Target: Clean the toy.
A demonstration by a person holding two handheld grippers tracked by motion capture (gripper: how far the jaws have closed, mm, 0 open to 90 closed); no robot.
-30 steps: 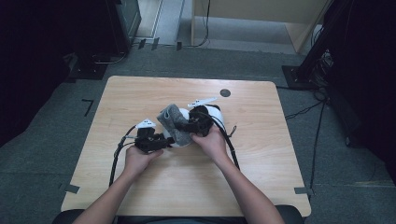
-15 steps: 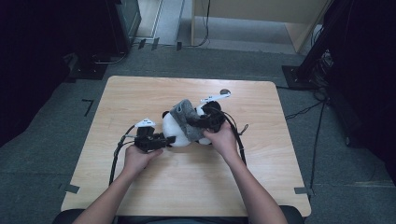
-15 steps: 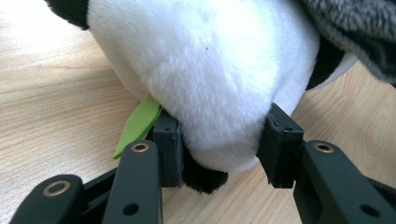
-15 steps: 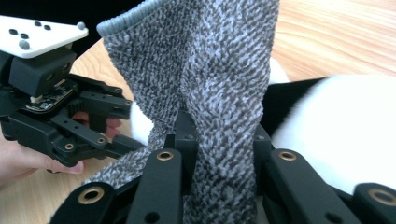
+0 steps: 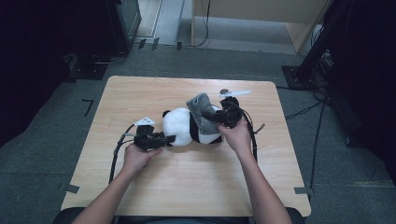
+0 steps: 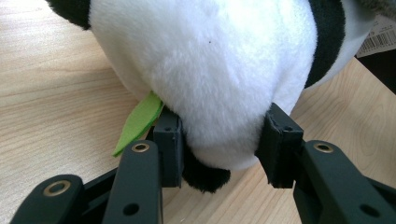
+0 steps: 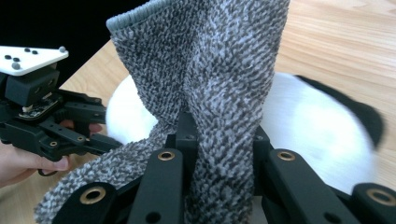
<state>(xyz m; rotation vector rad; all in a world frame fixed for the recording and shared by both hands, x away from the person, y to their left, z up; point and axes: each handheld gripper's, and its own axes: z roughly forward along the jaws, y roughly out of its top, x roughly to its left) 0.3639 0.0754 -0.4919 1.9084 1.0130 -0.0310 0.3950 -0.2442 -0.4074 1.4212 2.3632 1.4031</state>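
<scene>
Wooden table (image 5: 140, 102), pale, under everything. Lying on it near the middle, a plush panda (image 5: 187, 127), white with black patches, stretched between the two grippers.

Draped over the panda's far end, a grey knit cloth (image 5: 201, 111), bunched and standing up just in front of the right gripper (image 5: 218, 117). Right gripper closed tight on a fold of that cloth, jaws pressing it from both sides, cloth rising straight up from between them in the right gripper view (image 7: 219, 93). Panda's white body directly behind the cloth there, touching it.

Left gripper (image 5: 164, 139) at the panda's other end, jaws part open and clamped on the white plush, one pad on each side, squeezing it in. Seen close in the left gripper view, white fur (image 6: 205, 70) bulging above the jaws, a black patch just below them.

Small green felt leaf (image 6: 139, 122) sticking out beside the left gripper's jaw, against the panda's underside.
</scene>
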